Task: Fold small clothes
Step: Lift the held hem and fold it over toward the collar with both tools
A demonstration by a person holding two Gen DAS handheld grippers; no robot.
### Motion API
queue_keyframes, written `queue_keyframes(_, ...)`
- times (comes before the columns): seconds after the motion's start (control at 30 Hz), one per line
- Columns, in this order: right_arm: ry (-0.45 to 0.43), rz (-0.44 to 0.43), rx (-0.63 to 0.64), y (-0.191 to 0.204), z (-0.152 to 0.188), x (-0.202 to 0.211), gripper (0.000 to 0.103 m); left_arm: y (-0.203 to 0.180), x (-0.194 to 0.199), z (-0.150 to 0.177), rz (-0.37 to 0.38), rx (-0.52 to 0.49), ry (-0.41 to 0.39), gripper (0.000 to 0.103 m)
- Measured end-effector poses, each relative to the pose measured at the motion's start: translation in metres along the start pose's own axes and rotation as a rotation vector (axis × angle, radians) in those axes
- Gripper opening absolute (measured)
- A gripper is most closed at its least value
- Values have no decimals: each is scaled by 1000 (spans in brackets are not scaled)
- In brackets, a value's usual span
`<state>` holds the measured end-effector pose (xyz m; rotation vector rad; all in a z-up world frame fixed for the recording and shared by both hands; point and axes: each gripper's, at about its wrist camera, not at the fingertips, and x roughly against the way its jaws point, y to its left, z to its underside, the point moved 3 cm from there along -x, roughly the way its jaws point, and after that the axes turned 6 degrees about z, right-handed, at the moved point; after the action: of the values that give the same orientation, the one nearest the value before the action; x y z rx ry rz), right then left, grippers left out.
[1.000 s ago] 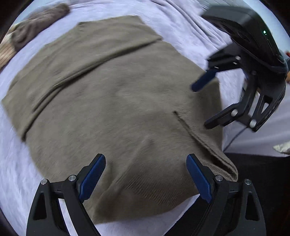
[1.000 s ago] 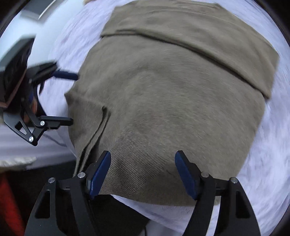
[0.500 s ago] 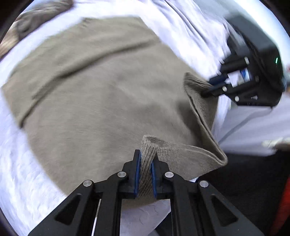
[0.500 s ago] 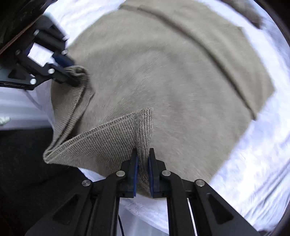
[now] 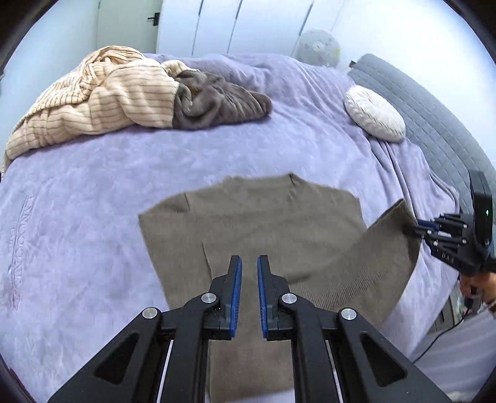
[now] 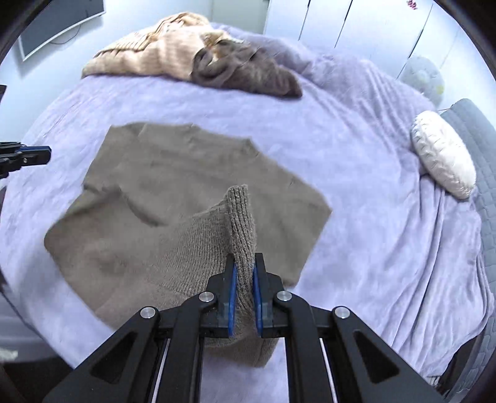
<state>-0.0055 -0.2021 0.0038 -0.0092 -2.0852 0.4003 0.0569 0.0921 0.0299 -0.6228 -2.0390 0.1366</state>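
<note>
On lilac bedding [image 6: 356, 173], taupe knit sweater [image 6: 173, 173] lies half-flat, hem corner raised.

This is a bedroom in a home. A wide bed spread with a soft lilac plush blanket [image 5: 217, 155] fills both views, with a grey quilted padded headboard [image 5: 434, 124] along one side and a round off-white textured cushion [image 5: 373, 113] lying beside it. A cream ribbed knit garment [image 5: 102, 99] and a crumpled grey-brown knit [image 5: 217, 100] are heaped on the blanket. Behind the bed stand tall white wardrobe doors [image 5: 248, 28], and a dark flat screen [image 6: 59, 24] hangs on the pale wall.
</note>
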Motion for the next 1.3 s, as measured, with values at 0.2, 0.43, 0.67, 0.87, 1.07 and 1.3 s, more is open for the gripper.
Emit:
queue_keyframes(0.2, 10, -20, 4, -4, -16, -30, 10, -1, -72, 12, 24, 26, 153, 15)
queue_keyframes(0.43, 98, -68, -4, 4, 21, -47, 10, -12, -127, 57, -74, -20, 299, 87)
queue_keyframes(0.67, 116, -94, -61, -10, 30, -49, 10, -8, -164, 81, -71, -28, 468, 20)
queue_keyframes(0.87, 85, -85, -67, -12, 34, -36, 10, -20, -99, 65, 13, -32, 276, 10)
queue_keyframes(1.07, -12, -50, -95, -26, 17, -7, 10, -12, -40, 28, -4, 18, 85, 10)
queue_keyframes(1.3, -100, -11, -107, -50, -38, -17, 10, 12, -54, -31, -65, 29, -41, 10)
